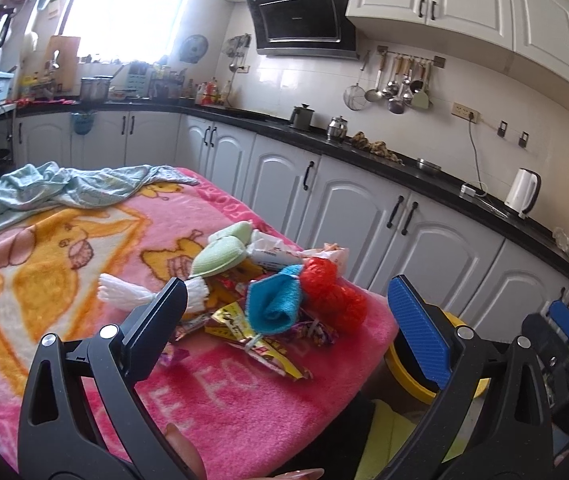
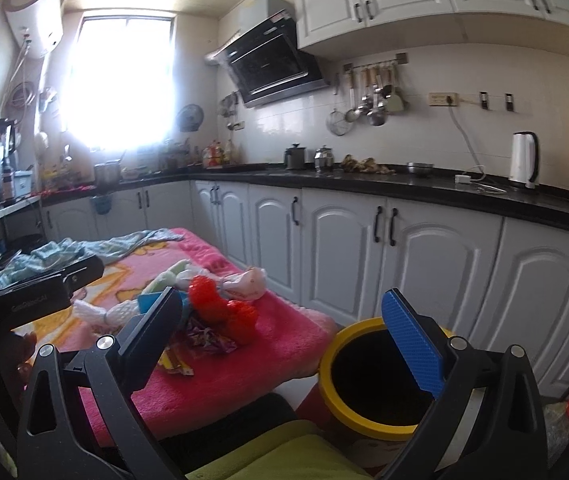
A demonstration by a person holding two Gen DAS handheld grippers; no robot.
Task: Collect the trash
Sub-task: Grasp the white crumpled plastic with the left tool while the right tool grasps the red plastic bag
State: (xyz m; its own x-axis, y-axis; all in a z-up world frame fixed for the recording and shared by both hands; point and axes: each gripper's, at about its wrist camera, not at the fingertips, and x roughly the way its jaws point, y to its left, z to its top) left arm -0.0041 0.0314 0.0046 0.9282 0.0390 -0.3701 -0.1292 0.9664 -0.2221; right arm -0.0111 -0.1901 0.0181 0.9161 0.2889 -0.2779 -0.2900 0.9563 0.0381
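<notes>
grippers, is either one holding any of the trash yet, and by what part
Nothing is held. The left gripper and the right gripper are both open and empty, above the trash pile and the yellow-rimmed bin.

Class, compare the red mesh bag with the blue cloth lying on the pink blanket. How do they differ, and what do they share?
The red mesh bag is netted, shiny and bunched into lumps; the blue cloth is soft, fuzzy and rolled. The bag lies nearer the blanket's edge on the cabinet side; the cloth lies beside it, further in. Both rest in the same litter pile, ungripped.
</notes>
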